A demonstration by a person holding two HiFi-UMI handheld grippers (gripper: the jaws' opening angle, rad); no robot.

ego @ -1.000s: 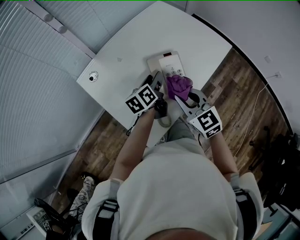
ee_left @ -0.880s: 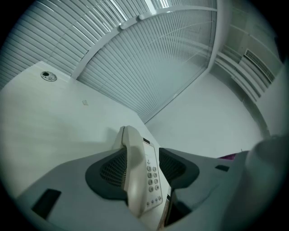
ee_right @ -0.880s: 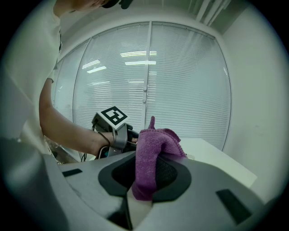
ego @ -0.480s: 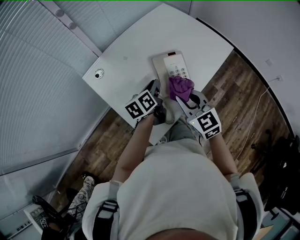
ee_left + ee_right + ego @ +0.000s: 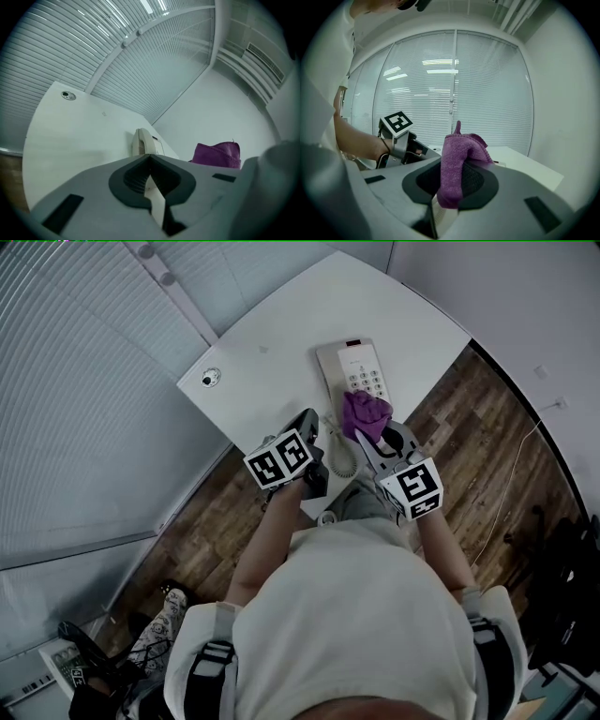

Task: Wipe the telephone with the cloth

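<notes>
A white telephone (image 5: pixel 351 367) lies on the white table (image 5: pixel 272 343), with its handset side facing the left gripper view (image 5: pixel 142 141). Its coiled cord (image 5: pixel 343 458) hangs at the table's near edge. My right gripper (image 5: pixel 372 434) is shut on a bunched purple cloth (image 5: pixel 364 412), which sits over the phone's near end. In the right gripper view the cloth (image 5: pixel 457 157) stands up from between the jaws (image 5: pixel 451 185). My left gripper (image 5: pixel 312 420) hovers just left of the phone, its jaws (image 5: pixel 150 158) shut with nothing between them. The cloth (image 5: pixel 218 153) shows to its right.
A small round fitting (image 5: pixel 211 378) is set in the table's left part (image 5: pixel 68 95). Ribbed blinds (image 5: pixel 75 409) run along the left. Wooden floor (image 5: pixel 469 446) lies right of and below the table, with a thin white cable (image 5: pixel 511 460) on it.
Both grippers have drawn back toward the table's near edge. The cloth has slid from the keypad to the phone's near end. The left gripper sits lower beside the phone.
</notes>
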